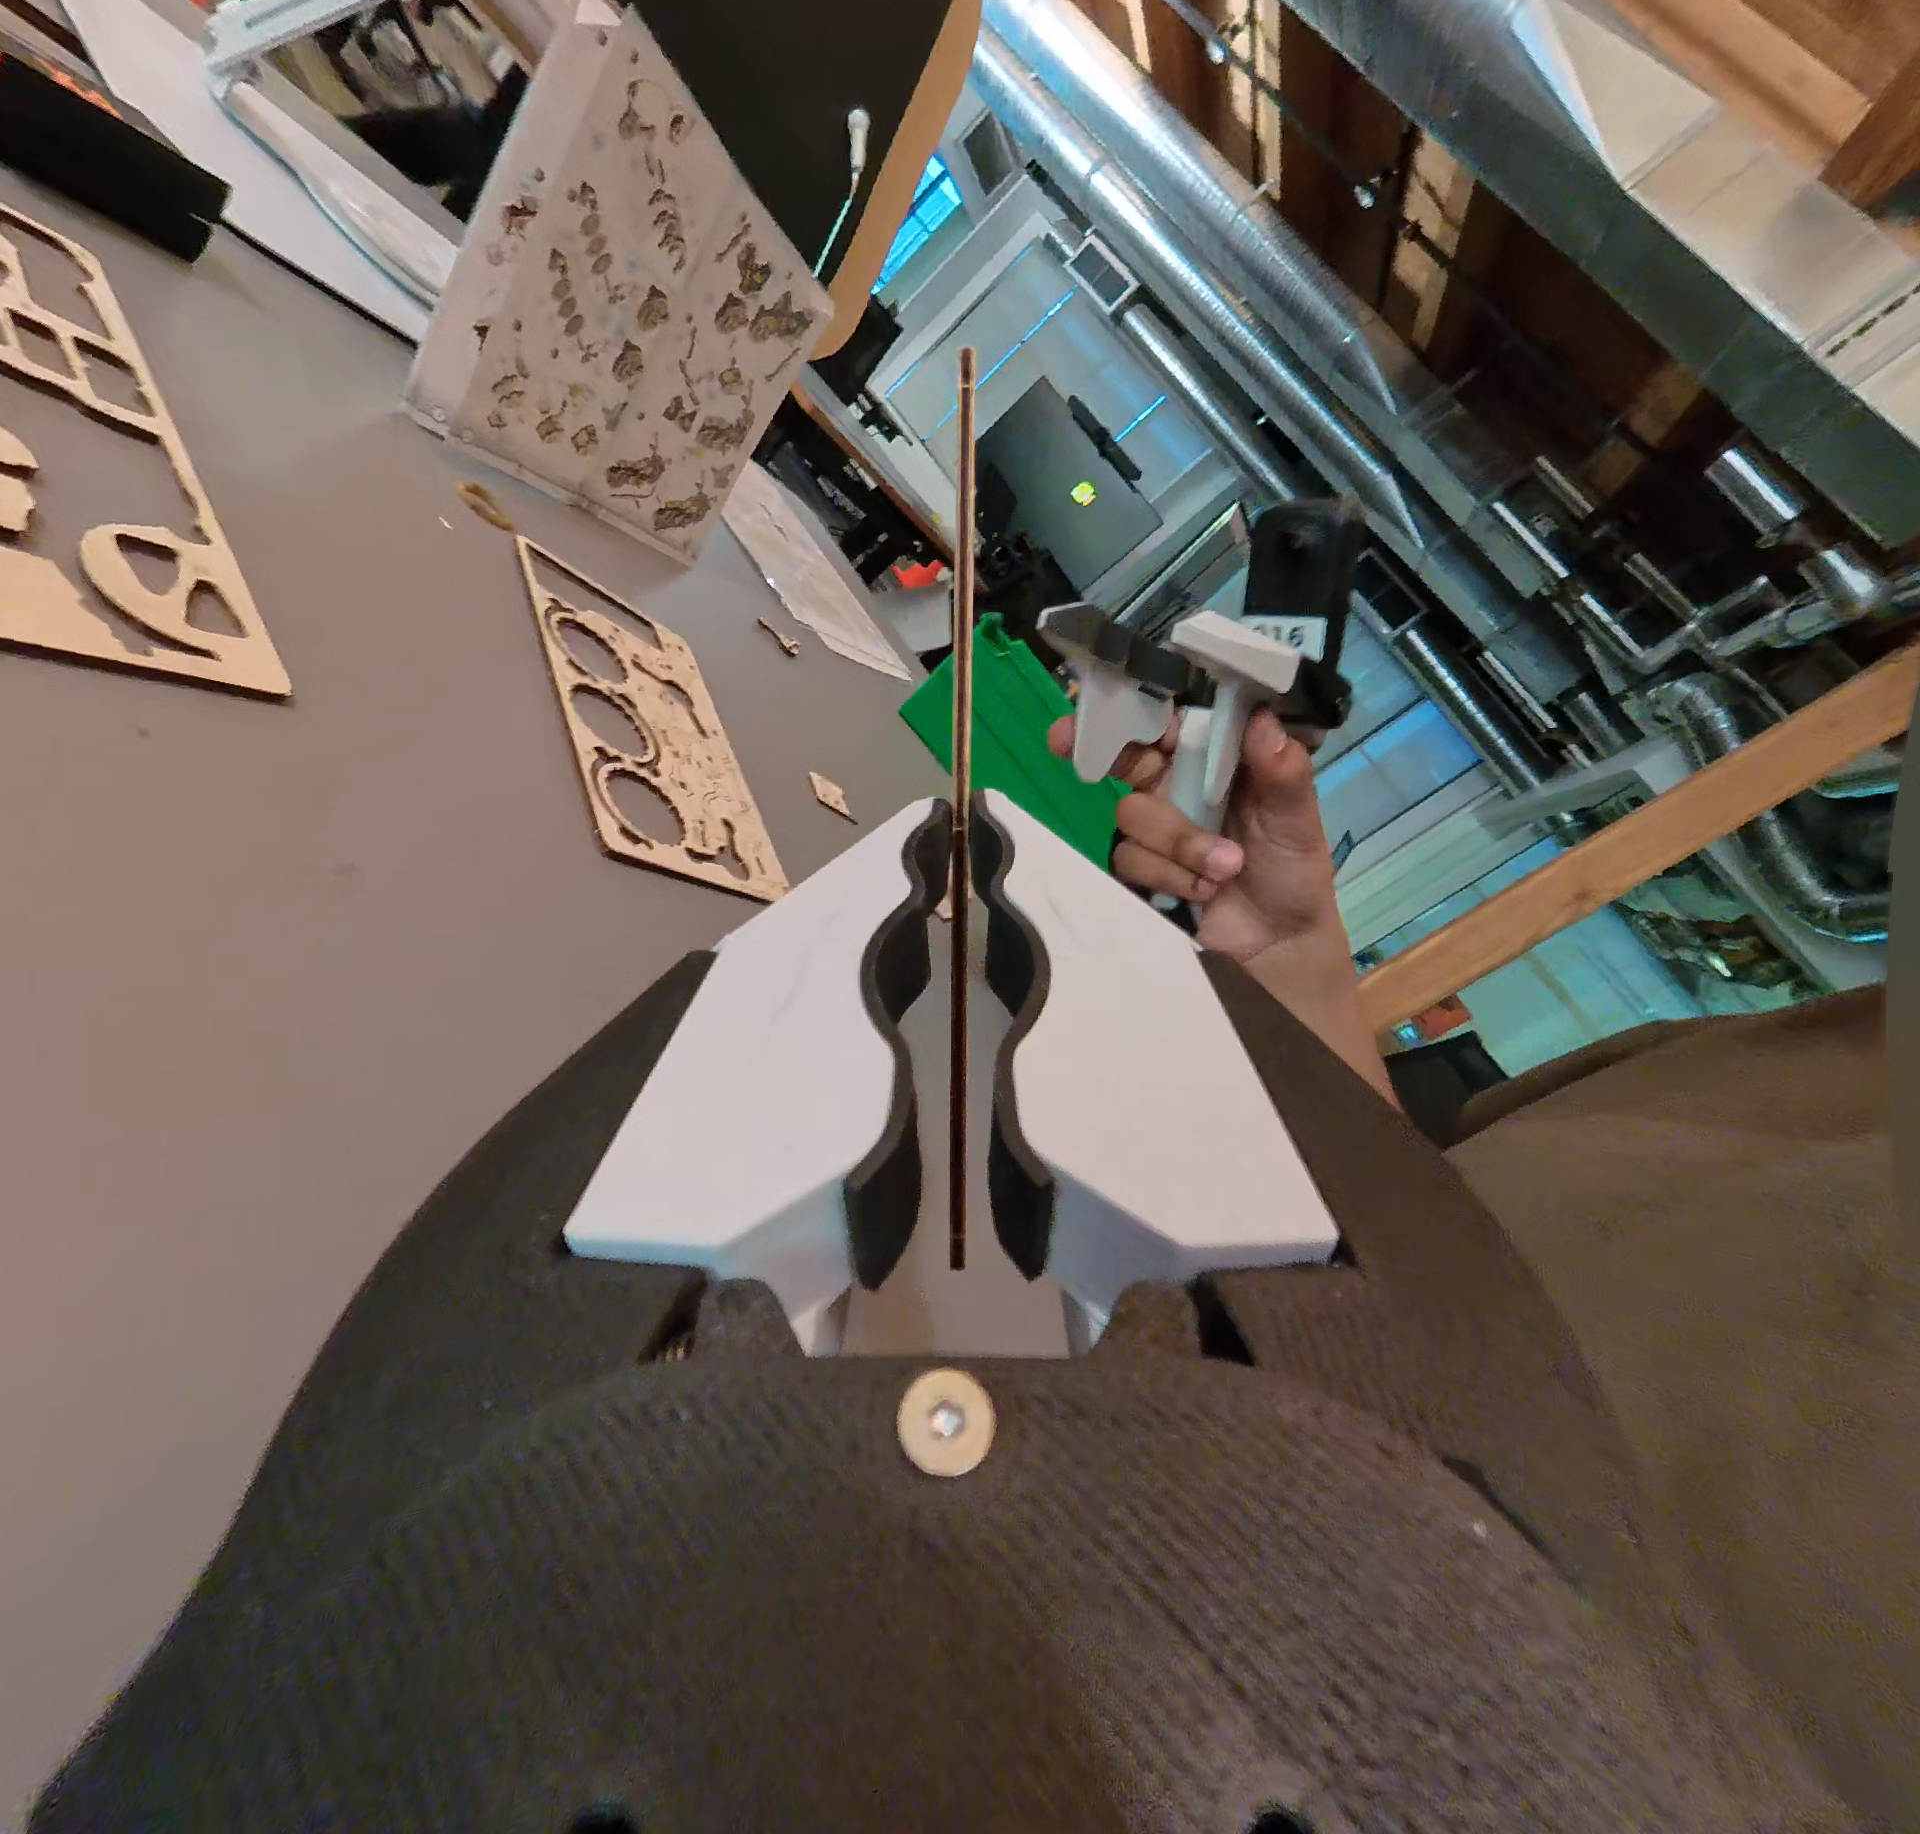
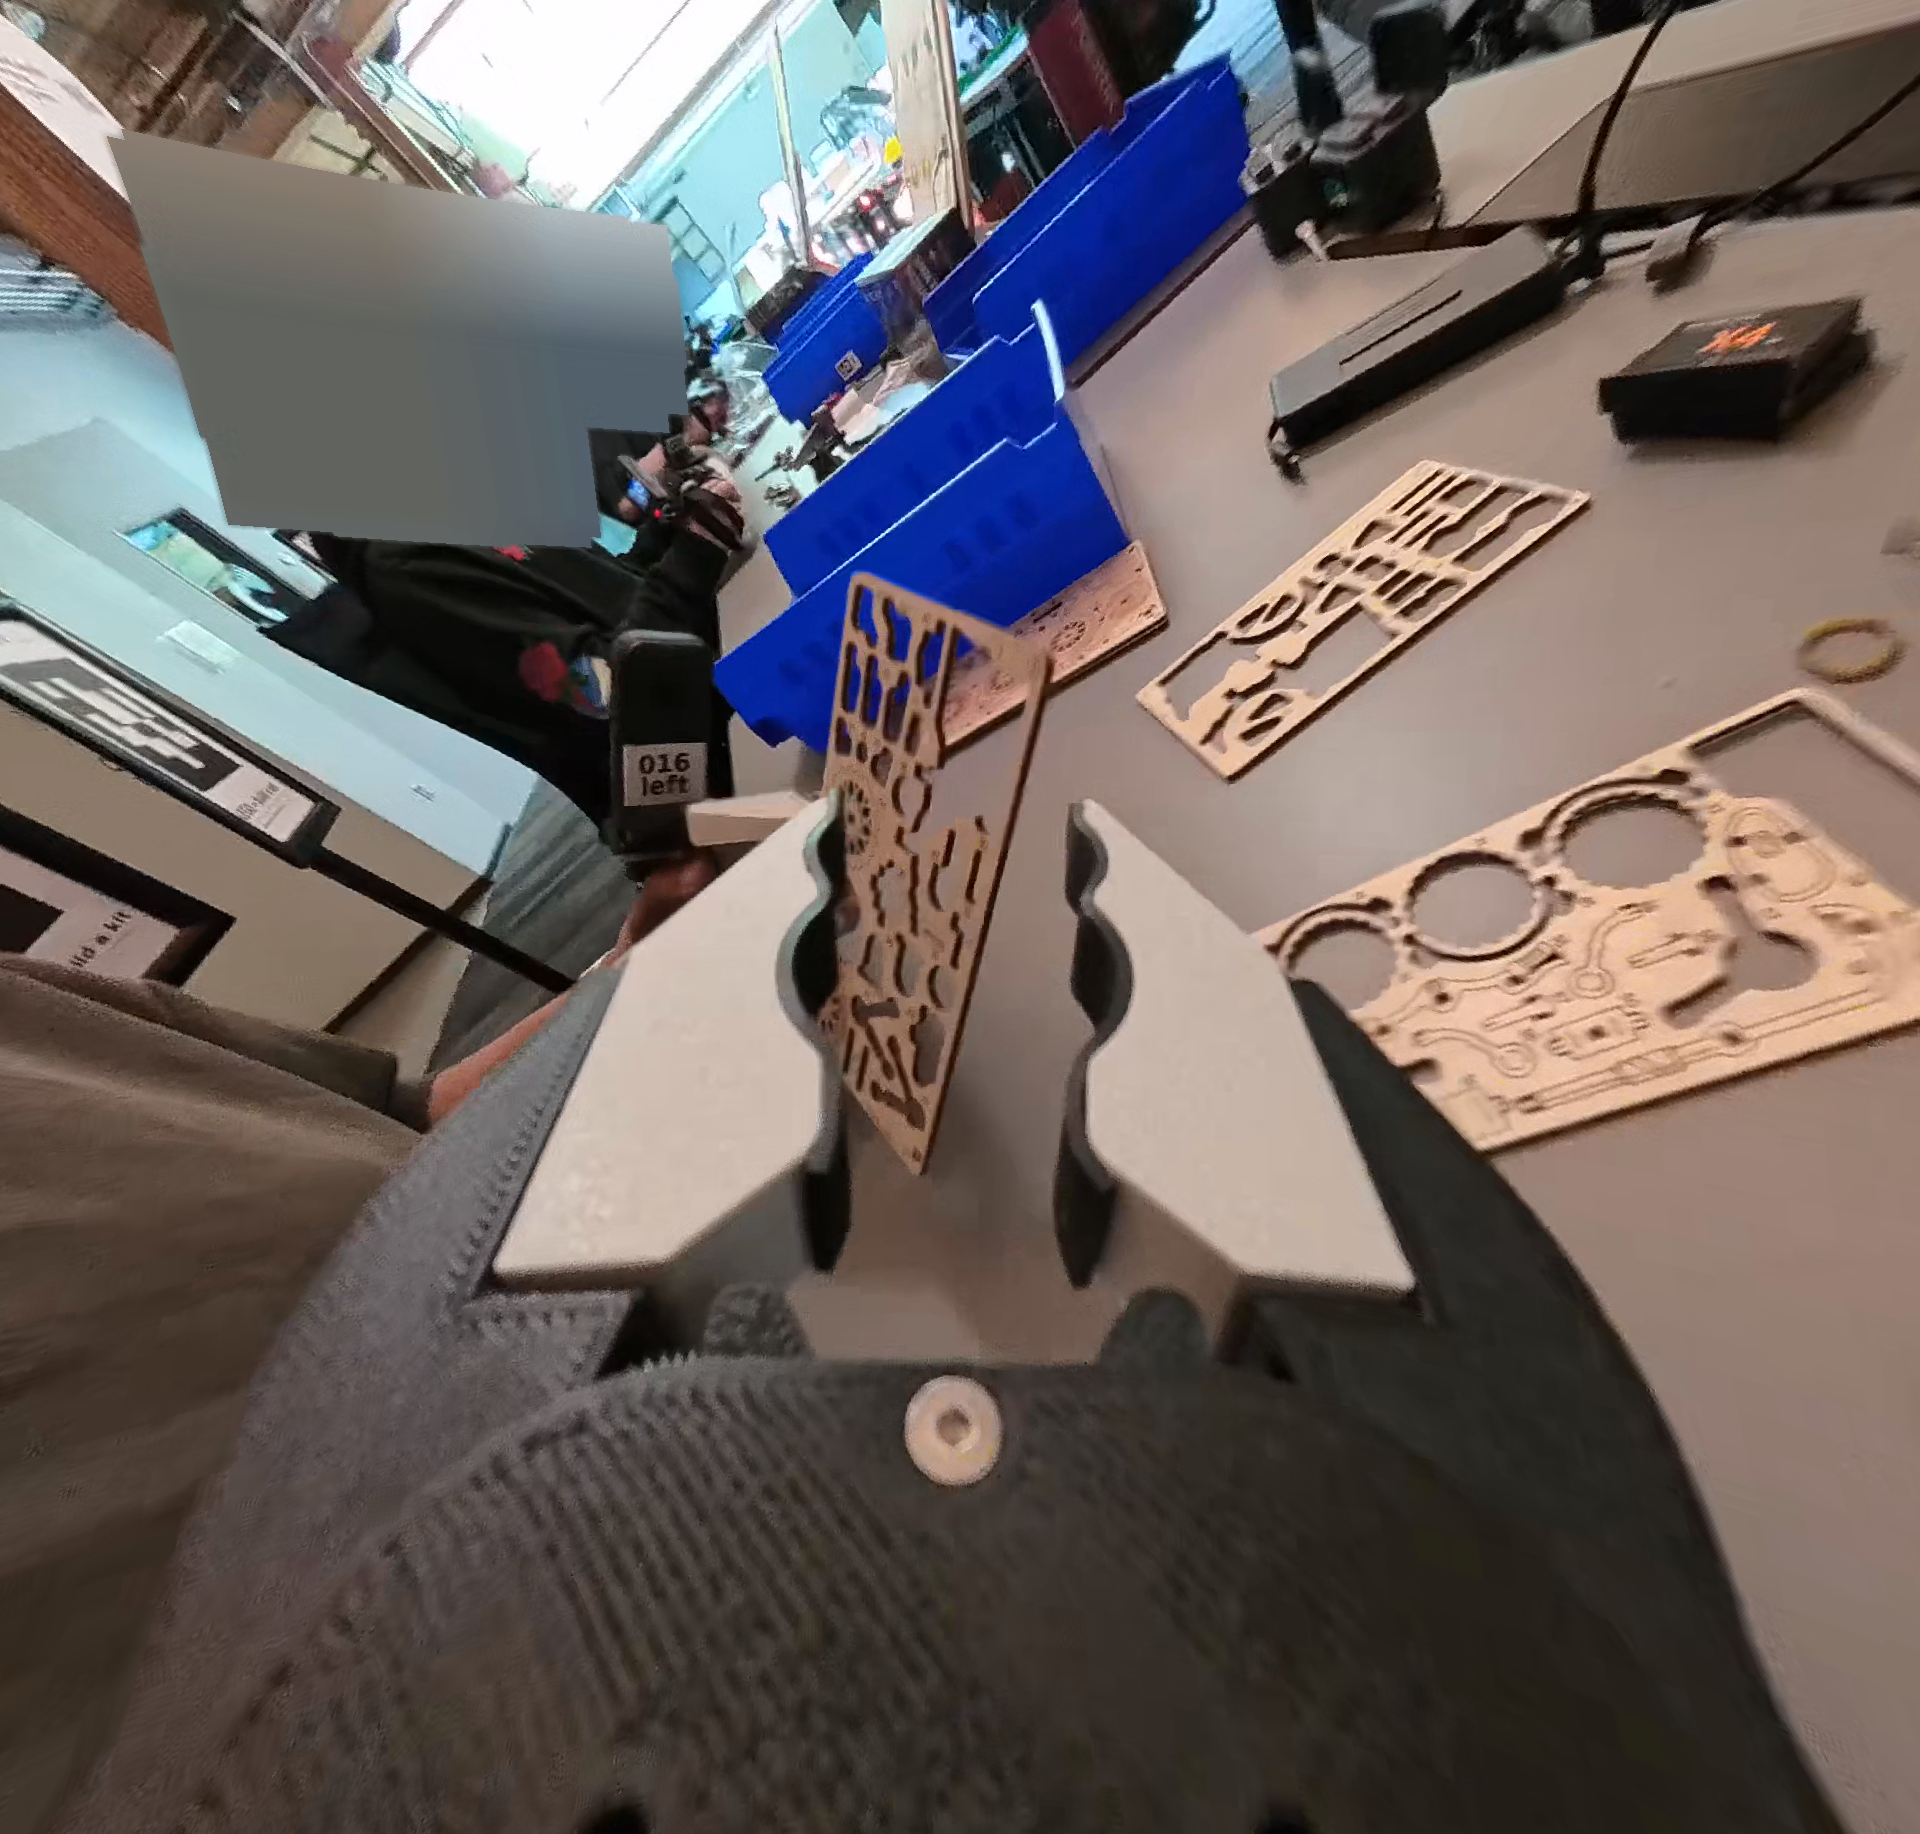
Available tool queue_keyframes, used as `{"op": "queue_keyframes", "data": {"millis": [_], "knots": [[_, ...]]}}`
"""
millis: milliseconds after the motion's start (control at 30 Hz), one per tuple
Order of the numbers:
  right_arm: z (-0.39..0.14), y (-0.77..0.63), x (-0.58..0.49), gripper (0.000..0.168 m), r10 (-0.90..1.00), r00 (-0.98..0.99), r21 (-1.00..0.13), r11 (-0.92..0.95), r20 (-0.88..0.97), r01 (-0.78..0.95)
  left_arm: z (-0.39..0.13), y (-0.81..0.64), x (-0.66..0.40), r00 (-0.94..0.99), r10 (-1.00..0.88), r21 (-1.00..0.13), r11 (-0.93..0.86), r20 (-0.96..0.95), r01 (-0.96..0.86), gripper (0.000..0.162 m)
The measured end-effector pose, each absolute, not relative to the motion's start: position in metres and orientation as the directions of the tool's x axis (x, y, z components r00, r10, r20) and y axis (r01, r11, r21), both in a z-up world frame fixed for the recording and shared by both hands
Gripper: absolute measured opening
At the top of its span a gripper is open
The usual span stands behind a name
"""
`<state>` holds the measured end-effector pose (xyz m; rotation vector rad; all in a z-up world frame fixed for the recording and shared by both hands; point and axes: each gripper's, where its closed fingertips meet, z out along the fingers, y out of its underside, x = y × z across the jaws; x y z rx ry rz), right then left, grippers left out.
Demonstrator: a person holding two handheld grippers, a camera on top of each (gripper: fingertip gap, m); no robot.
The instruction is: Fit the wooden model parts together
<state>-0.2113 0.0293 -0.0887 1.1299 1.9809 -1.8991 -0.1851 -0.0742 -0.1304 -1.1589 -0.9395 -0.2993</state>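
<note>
Tongs of the left hand (image 1: 961, 839) were closed on a thin wooden sheet (image 1: 964, 704), seen edge-on between their black pads and standing out past the tips, lifted above the grey table (image 1: 436, 849); from the other side the same sheet (image 2: 925, 849) showed its many cut-out shapes and stood tilted in front of the right tongs (image 2: 961, 828), just beside their left finger (image 2: 727, 1005); whether it touched that finger I cannot tell; the right tongs were wide and held nothing. To the right of the left tongs a hand (image 1: 1236, 849) held the right tongs (image 1: 1153, 683) in the air. On the table, right of the right tongs, lay a sheet with round holes (image 2: 1621, 932); farther off lay another cut-out sheet (image 2: 1371, 621), a rubber band (image 2: 1849, 646) and blue bins (image 2: 966, 496).
</note>
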Motion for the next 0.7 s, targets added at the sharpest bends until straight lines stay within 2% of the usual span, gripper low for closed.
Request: {"op": "queue_keyframes", "data": {"millis": [100, 200, 300, 500, 700], "knots": [[-0.117, 0.0, -0.194, 0.049, 0.334, -0.677, -0.728, -0.043, -0.656, 0.684, -0.123, -0.067, -0.183, 0.611, 0.196, -0.627, 0.436, 0.767, 0.646, 0.0], [-0.129, -0.027, -0.18, 0.049, 0.259, -0.668, -0.694, -0.012, -0.697, 0.72, -0.121, -0.06, -0.179, 0.62, 0.189, -0.632, 0.434, 0.761, 0.642, 0.0], [-0.127, -0.04, -0.179, 0.041, 0.199, -0.658, -0.675, -0.026, -0.726, 0.737, -0.122, -0.054, -0.173, 0.627, 0.177, -0.635, 0.417, 0.758, 0.65, 0.0], [-0.129, -0.047, -0.178, 0.012, 0.142, -0.629, -0.638, -0.024, -0.765, 0.77, -0.125, -0.046, -0.17, 0.622, 0.201, -0.641, 0.41, 0.757, 0.649, 0.0], [-0.141, -0.047, -0.18, 0.011, 0.223, -0.65, -0.667, -0.002, -0.726, 0.745, -0.139, -0.046, -0.173, 0.647, 0.413, -0.767, 0.327, 0.641, 0.552, 0.003]]}}
